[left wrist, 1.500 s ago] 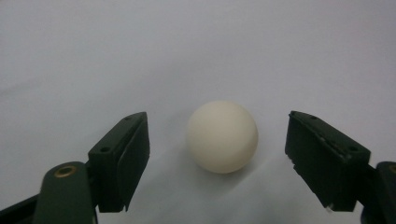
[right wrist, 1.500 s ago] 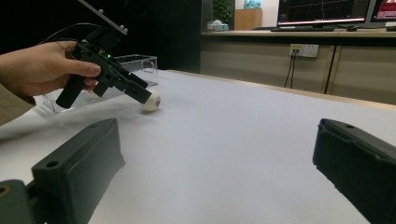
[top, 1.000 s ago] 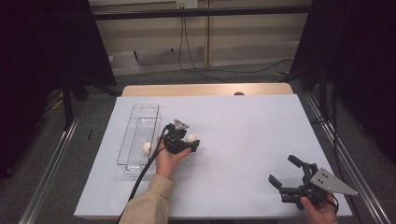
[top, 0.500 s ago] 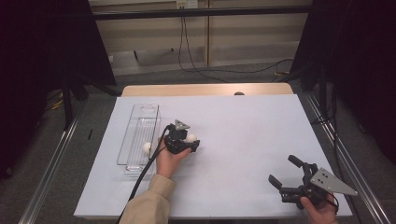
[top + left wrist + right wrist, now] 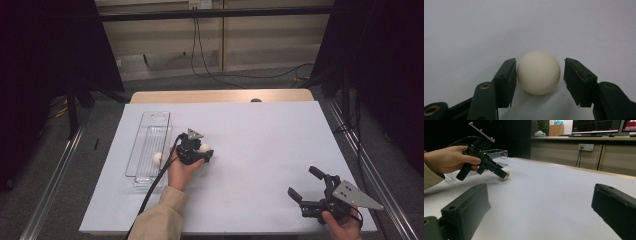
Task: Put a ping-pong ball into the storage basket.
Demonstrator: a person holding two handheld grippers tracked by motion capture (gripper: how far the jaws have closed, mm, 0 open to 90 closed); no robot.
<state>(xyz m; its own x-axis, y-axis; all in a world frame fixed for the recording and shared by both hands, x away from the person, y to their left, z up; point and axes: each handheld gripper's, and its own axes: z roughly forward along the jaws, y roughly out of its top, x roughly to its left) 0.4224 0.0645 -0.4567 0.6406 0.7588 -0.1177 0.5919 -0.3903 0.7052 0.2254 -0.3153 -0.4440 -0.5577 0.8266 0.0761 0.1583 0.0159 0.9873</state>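
Observation:
A cream ball [image 5: 538, 72] rests on the white table between the jaws of my left gripper [image 5: 539, 76]. The left jaw is at the ball's side and a small gap shows at the right jaw, so this gripper is open around the ball. From the high view, the left gripper [image 5: 202, 152] and this ball [image 5: 205, 147] sit just right of a clear tray [image 5: 133, 160]. A second white ball [image 5: 157, 158] lies in the tray. My right gripper [image 5: 303, 182] hovers open and empty near the front right corner; its own view shows its jaws [image 5: 541, 207] spread wide.
The white sheet [image 5: 260, 135] covers the table, with a wooden strip [image 5: 220, 95] at the far edge. The left gripper's cable [image 5: 155, 187] trails back toward the person's sleeve. Dark frame posts stand at both sides, and metal rails run along them.

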